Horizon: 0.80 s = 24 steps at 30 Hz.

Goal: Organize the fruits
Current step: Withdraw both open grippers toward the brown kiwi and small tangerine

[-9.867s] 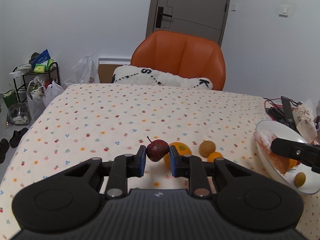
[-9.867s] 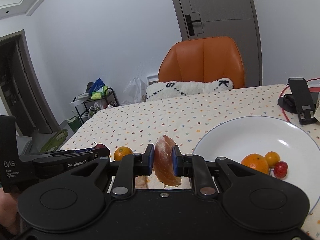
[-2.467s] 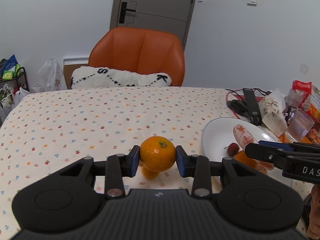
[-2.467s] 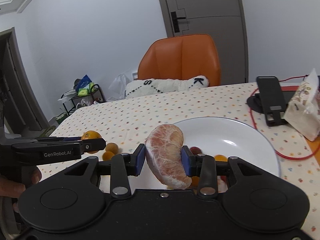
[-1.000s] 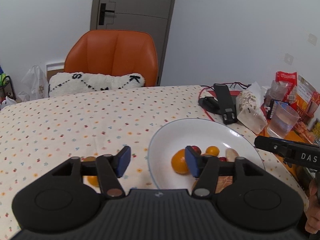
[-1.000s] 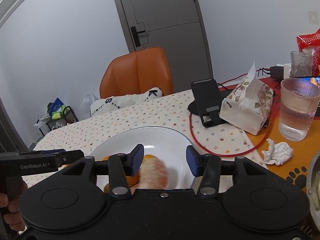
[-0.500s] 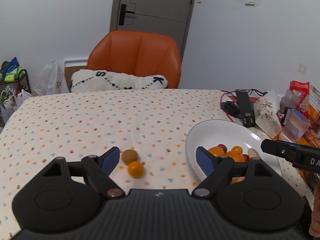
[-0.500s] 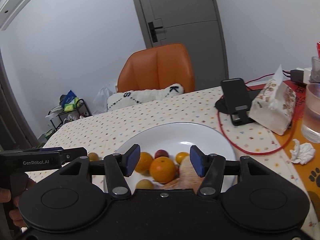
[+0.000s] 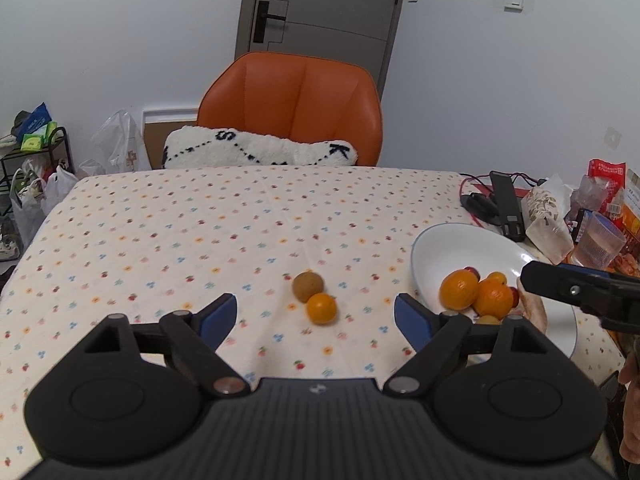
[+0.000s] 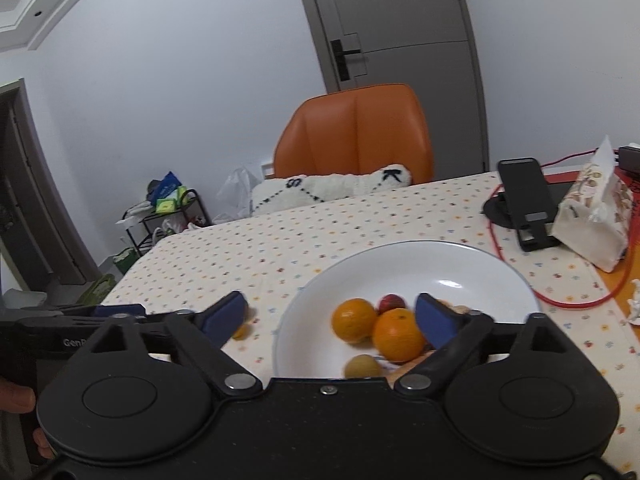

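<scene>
A big orange that was held a moment ago by the left gripper (image 9: 316,312) is now seen in the white plate (image 9: 448,240), and the peeled fruit piece once held by the right gripper (image 10: 330,316) has been dropped there too. Both sets of jaws are now opened wide and nothing is held in them. So most of the fruit has been gathered on the plate: two big oranges (image 10: 398,334), a red fruit (image 10: 391,303) and some small ones. Two fruits are left on the counter (image 9: 200,232), a brown kiwi (image 9: 307,286) and a small orange (image 9: 321,308), touching each other. They are lined up between the left jaws, so they are likely to be picked next. The counter is covered with a dotted cloth. An orange chair (image 9: 294,110) with a fluffy pillow (image 9: 260,154) and a grey door (image 9: 324,20) are seen behind.
</scene>
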Available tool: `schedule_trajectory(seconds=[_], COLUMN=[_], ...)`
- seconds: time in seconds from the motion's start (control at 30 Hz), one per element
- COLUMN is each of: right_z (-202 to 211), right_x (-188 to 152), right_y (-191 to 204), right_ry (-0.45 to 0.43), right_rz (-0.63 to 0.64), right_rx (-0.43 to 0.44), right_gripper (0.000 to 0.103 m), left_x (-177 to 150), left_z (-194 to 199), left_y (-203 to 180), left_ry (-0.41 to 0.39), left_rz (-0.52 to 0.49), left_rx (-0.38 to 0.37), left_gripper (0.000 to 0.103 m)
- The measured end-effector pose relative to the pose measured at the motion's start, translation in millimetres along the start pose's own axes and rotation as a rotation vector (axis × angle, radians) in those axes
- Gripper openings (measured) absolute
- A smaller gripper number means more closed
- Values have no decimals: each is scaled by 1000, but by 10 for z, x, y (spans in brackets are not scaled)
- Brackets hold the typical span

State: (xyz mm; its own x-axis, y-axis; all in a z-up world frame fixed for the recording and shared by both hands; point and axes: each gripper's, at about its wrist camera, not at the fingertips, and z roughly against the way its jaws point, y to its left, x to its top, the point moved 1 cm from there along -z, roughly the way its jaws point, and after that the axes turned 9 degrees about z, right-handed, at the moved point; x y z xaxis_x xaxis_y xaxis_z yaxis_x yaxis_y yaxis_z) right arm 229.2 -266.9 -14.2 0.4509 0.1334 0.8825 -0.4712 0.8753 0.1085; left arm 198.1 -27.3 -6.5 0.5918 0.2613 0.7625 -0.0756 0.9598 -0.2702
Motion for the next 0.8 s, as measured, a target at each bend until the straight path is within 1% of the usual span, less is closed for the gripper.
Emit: schedule_trajectory(seconds=[0.13,0.4,0.53,0.57,0.6,0.7,0.73,0.8], right_z=[-18,-106,-216,-246,-280,-345,-368,-411], right_x=[-3,-33,-19,-14,-2,10,9,4], right_y=[92,247,327,347,374,457,479,516], right_ry=[1,11,20,22,26,33,35,44], right_rz=[8,19,41,47,57,83,89,95], right_rx=[12,43,65,70,75,90,95,104], right_gripper=[103,103,102,100,95,86,85,76], left_x=[-39,-90,-78,-71,-64,-51,-48,-47], left_z=[35,76,73,71,67,48,36,28], left_y=[63,218,322,346,368,441,462,504], left_ry=[6,14,5,4,1,-5,-3,-5], left_rz=[0,-1,10,11,14,29,33,38], left_rx=[2,0,9,14,20,33,36,41], left_gripper=[86,86,86,86,86,86,86,86])
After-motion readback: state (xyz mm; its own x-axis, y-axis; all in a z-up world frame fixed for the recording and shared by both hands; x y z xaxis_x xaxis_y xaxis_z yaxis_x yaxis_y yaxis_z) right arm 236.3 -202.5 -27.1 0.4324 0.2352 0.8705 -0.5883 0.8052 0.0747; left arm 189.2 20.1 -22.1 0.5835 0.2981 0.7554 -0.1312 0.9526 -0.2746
